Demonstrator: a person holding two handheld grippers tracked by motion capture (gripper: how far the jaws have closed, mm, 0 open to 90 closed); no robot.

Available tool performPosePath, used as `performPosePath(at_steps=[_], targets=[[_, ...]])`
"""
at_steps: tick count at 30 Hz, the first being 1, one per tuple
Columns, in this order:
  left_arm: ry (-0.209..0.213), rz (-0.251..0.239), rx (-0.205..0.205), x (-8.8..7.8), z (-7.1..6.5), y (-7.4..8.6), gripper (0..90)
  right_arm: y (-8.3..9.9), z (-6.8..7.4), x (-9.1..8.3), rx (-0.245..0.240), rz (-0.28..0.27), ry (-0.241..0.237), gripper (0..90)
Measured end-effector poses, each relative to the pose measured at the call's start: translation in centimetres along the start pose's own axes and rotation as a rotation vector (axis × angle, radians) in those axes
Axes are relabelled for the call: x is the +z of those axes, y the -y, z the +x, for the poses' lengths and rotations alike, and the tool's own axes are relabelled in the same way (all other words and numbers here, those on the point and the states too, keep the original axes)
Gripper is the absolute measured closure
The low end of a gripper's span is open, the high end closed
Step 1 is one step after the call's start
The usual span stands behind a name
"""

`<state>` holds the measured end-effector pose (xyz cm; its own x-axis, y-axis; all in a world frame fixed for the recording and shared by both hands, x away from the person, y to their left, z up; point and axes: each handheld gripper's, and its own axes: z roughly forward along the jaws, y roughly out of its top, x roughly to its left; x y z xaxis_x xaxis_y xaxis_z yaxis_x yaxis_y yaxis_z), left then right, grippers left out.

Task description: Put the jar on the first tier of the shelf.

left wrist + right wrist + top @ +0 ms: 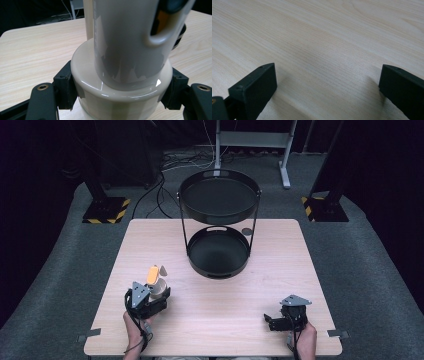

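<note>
Cream cup [120, 82] is sitting clamped in the left tool [150, 296]; the right tool [283, 319] is resting wide open, holding nothing, before a black two-tier tray [218, 255].

A two-tier tray stand [218, 232] is standing at the far middle of the surface [260, 300]. A cup [156, 287] is sitting near the front left, between the left hand-held gripper [159, 296] jaws.

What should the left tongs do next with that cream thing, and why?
Probably lift it a little and carry it toward the black two-tier tray. The left tongs already grip the cream object on both sides, it seems to sit on the table, and the right tongs are open with nothing between them.
</note>
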<state>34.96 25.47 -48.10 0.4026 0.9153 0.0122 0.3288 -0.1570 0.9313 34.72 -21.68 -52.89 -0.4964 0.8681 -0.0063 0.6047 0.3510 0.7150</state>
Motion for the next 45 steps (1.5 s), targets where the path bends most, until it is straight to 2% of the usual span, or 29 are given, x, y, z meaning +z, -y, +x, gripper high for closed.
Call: performPosePath(at_steps=[9, 22, 45], targets=[[0.027, -0.006, 0.033, 0.9, -0.8, -1.4, 29.0, 0.0, 0.0, 0.0, -0.001, 0.001, -0.004, 0.7], [0.068, -0.01, 0.033, 2.4, -1.7, -2.5, 29.0, 0.0, 0.0, 0.0, -0.007, 0.002, -0.009, 0.6], [0.109, -0.009, 0.046, 4.1, -2.9, -4.0, 29.0, 0.0, 0.0, 0.0, -0.01, 0.003, -0.015, 0.2]])
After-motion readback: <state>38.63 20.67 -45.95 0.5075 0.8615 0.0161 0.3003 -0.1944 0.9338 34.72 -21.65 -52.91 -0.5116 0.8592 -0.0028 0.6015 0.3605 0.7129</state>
